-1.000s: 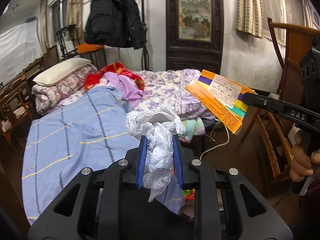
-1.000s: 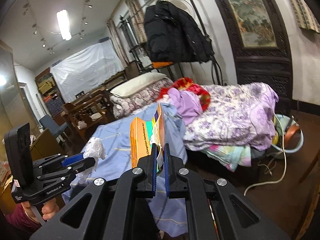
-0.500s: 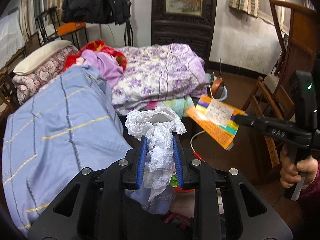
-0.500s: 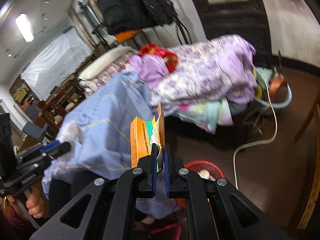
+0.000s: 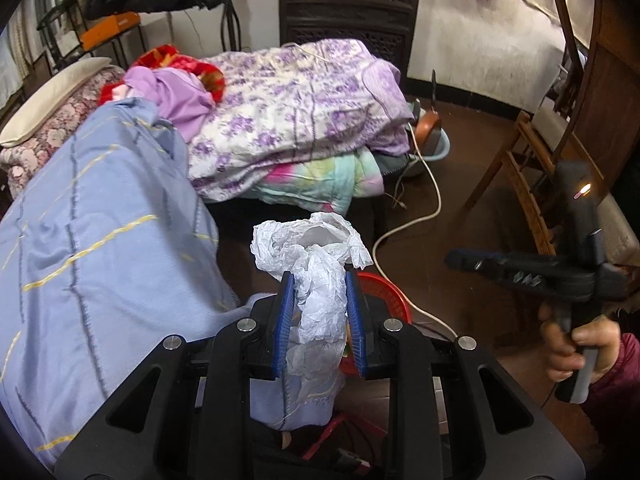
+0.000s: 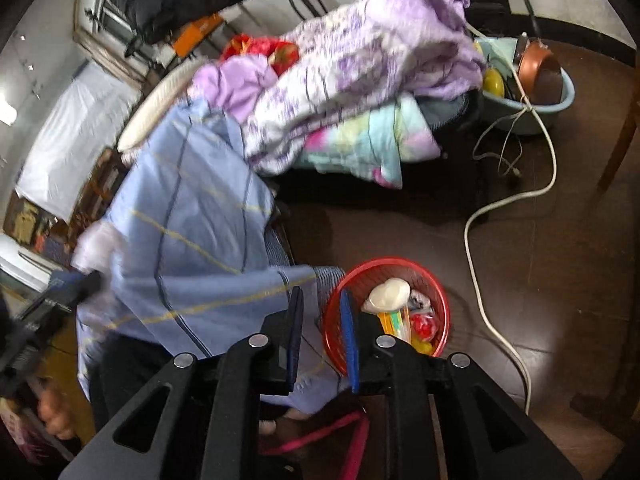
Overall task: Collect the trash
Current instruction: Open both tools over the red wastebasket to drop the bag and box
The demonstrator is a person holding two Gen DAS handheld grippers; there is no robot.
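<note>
Left gripper (image 5: 320, 300): blue-padded jaws clamped on a crumpled white plastic bag (image 5: 316, 264), which bulges above the fingertips and hangs below them. Right gripper (image 6: 322, 320): jaws parted, nothing between them, positioned directly over the near rim of a round red mesh waste basket (image 6: 438, 292) on the dark floor. The basket contains wrappers and other discarded items. A light-blue striped blanket (image 6: 192, 224) drapes beside the basket.

Left tongs (image 5: 320, 280) clamped; right tongs (image 6: 320, 300) spread apart.
</note>
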